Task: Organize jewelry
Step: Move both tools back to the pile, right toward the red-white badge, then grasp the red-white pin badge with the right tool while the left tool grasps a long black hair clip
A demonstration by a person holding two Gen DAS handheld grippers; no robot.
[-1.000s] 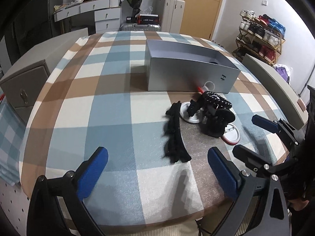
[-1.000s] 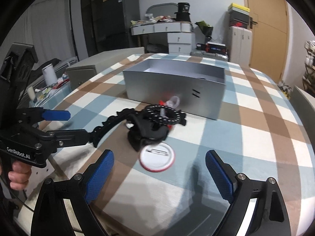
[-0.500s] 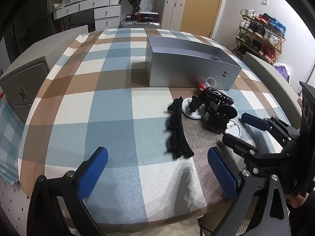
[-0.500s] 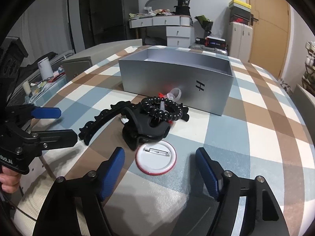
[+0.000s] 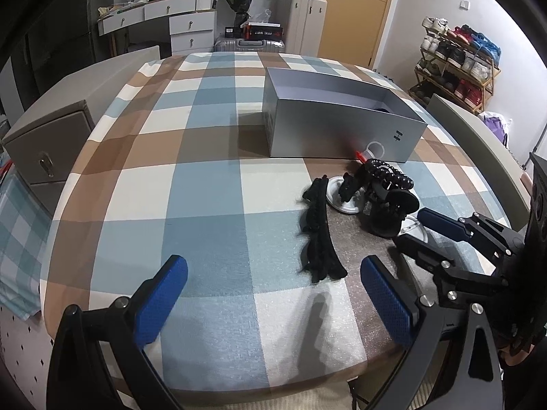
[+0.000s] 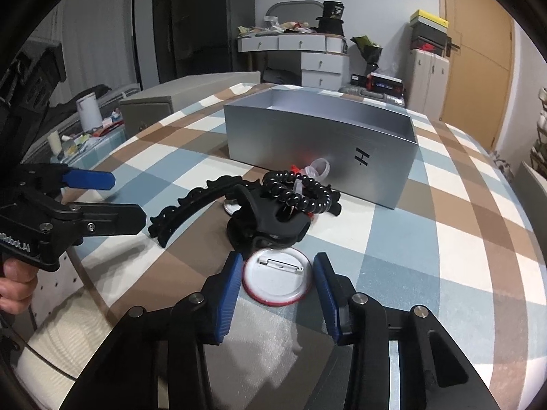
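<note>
Right gripper (image 6: 277, 285) closing its jaws around the round white red-rimmed pin badge (image 6: 277, 281), pads not quite touching; left gripper (image 5: 273, 302) hangs wide, empty, above the checked tablecloth (image 5: 205, 205).

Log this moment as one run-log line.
right gripper: closing around pin badge | left gripper: open, empty | silver box: badge outside it

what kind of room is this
Probably a lived-in room at home, perhaps a bedroom: a shoe rack by the wall, white drawers piled with clutter, suitcases by a wooden door.
</note>
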